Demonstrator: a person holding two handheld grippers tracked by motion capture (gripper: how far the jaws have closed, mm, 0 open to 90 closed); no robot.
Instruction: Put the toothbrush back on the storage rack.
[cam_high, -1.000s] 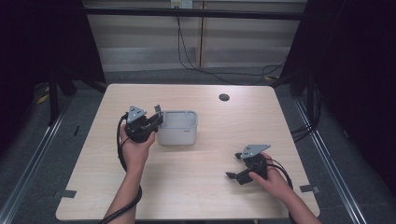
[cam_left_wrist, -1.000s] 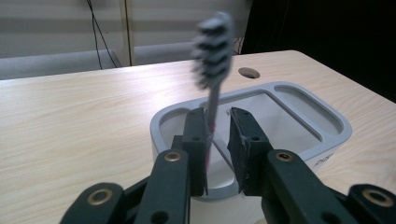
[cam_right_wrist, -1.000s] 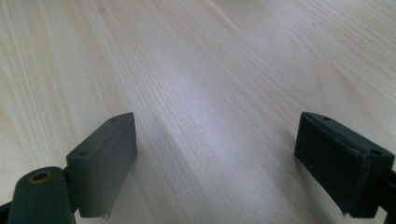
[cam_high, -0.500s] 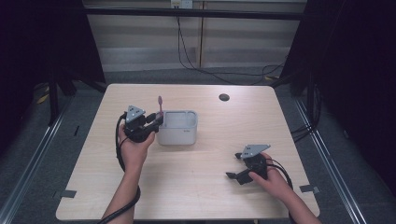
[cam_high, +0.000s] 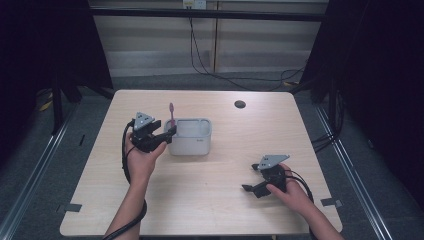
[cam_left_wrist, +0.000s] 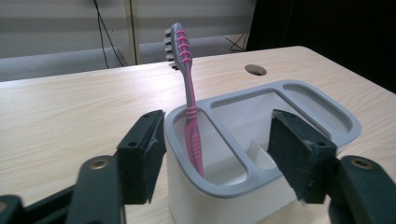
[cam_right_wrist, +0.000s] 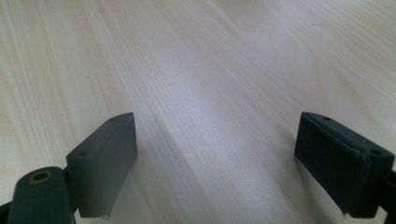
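Toothbrush (cam_left_wrist: 189, 105) leans in holder (cam_left_wrist: 299, 95), freed as left gripper (cam_high: 159, 136) jaws have just been opening; withdrawing carelessly could topple it. Right gripper (cam_high: 255, 186) rests open.

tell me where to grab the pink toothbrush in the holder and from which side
Grip the toothbrush on its bare neck, between the holder's rim and the bristle head, coming from above. Its lower handle sits inside the narrow end compartment of the holder, so the walls block a lower grasp. It leans with the head up, so tilt the jaws to match and pinch across the flat sides.
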